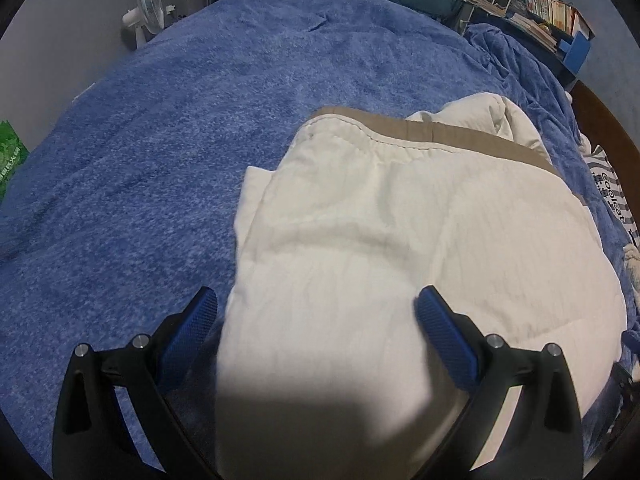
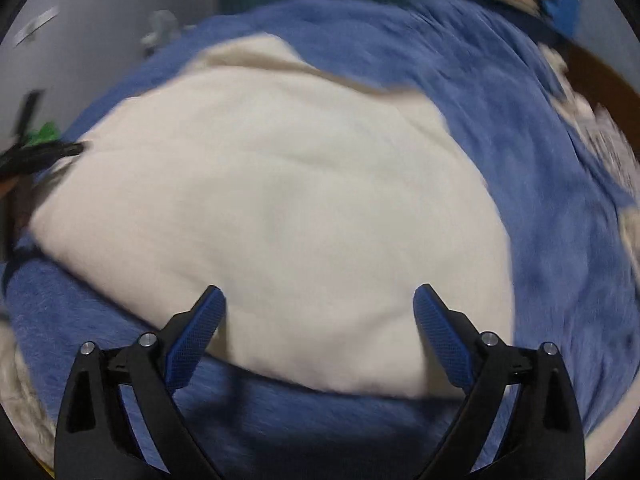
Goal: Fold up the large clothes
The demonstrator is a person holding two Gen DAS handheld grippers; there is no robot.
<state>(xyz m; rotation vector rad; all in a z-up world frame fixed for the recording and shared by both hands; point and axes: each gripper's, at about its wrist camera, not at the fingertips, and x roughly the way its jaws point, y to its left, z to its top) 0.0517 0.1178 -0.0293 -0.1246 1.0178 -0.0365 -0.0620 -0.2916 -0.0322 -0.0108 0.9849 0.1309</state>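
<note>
Across the lower middle of both wrist views, the left gripper [image 1: 318, 308] and right gripper [image 2: 320, 306] hover spread wide and empty over the cream garment [image 1: 400, 248], so each should pinch a near corner squarely before folding.

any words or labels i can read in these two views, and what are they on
No text can be read for certain.
Striped garment at the right edge of the blue blanket: dark print, perhaps "colorat", too warped to confirm.
Green packet: pale print, too small.
Books and boxes on the shelf: too small.
Right wrist view: too blurred.
</note>
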